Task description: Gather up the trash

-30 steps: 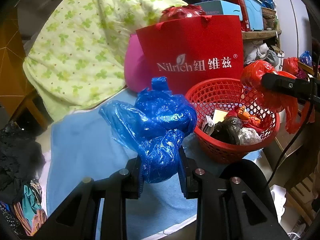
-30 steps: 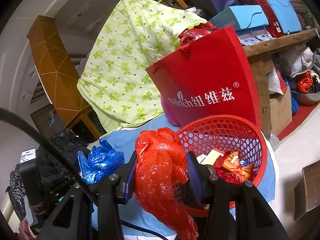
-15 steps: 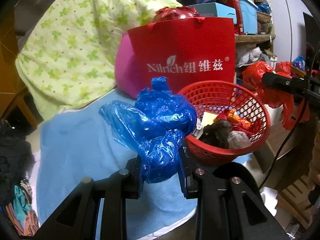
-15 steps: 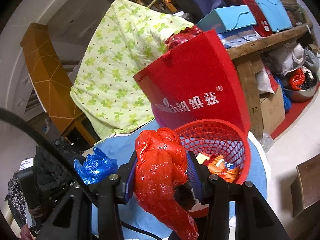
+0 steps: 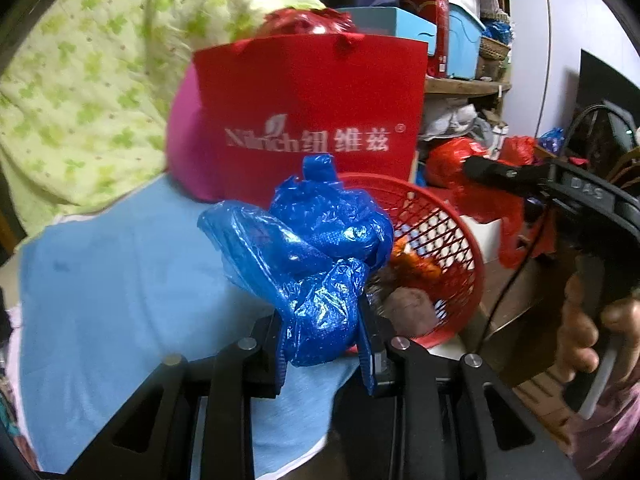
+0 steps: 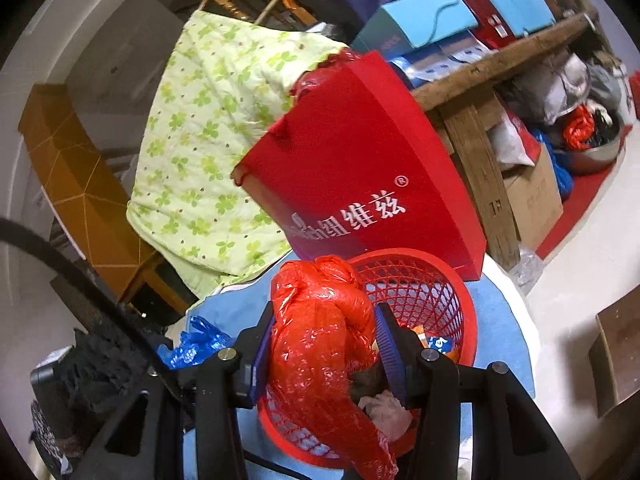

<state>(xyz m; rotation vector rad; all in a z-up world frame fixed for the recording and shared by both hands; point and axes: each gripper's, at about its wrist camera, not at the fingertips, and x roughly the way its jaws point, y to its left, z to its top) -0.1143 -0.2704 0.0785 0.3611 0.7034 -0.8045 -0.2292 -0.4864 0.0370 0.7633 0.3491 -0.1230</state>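
Observation:
My left gripper (image 5: 325,354) is shut on a crumpled blue plastic bag (image 5: 308,248) and holds it above the blue cloth, just left of the red mesh basket (image 5: 452,236). My right gripper (image 6: 322,354) is shut on a crumpled red plastic bag (image 6: 320,328) and holds it over the red mesh basket (image 6: 432,292), which holds orange wrappers and other trash. The blue plastic bag (image 6: 192,344) shows at the left in the right wrist view. The red plastic bag (image 5: 480,196) shows at the right in the left wrist view.
A red paper shopping bag (image 5: 308,120) stands behind the basket, with a pink cushion (image 5: 184,140) and a green-patterned quilt (image 5: 80,92) to its left. The blue cloth (image 5: 120,280) covers the table. Shelves with boxes (image 6: 440,24) stand at the right.
Both grippers have moved closer to the basket with their bags. The right gripper now hangs its red bag over the basket's opening; the left gripper's blue bag has neared the basket's left rim.

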